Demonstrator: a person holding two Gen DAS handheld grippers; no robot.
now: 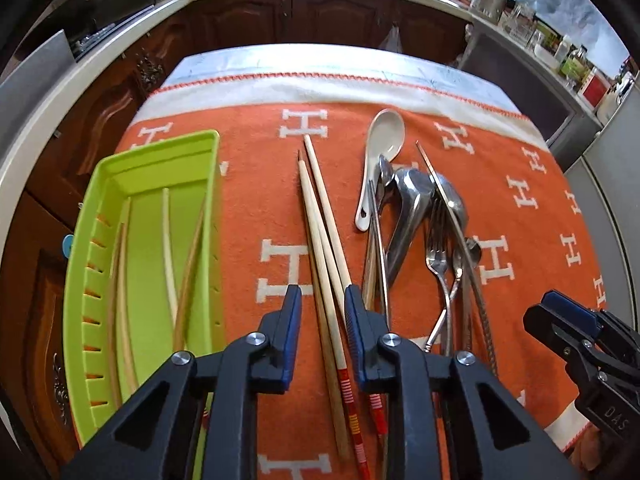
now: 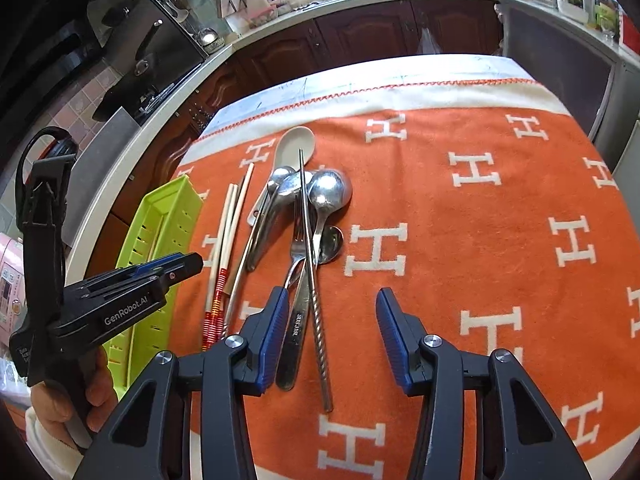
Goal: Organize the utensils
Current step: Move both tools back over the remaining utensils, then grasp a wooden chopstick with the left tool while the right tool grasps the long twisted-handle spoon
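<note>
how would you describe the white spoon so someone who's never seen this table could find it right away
Start at the orange blanket with white H letters covering the table, then go to the heap of cutlery right of the green tray and the wooden chopsticks. At the heap's far end lies the white ceramic soup spoon, bowl pointing away. It is the only white, non-metal piece; the other spoons are shiny steel.

I read "GenRobot.AI" on the left tool (image 2: 160,276) body, "DAS" on the right tool (image 1: 560,320) body, and repeated white "H" letters on the orange cloth (image 2: 460,200).
</note>
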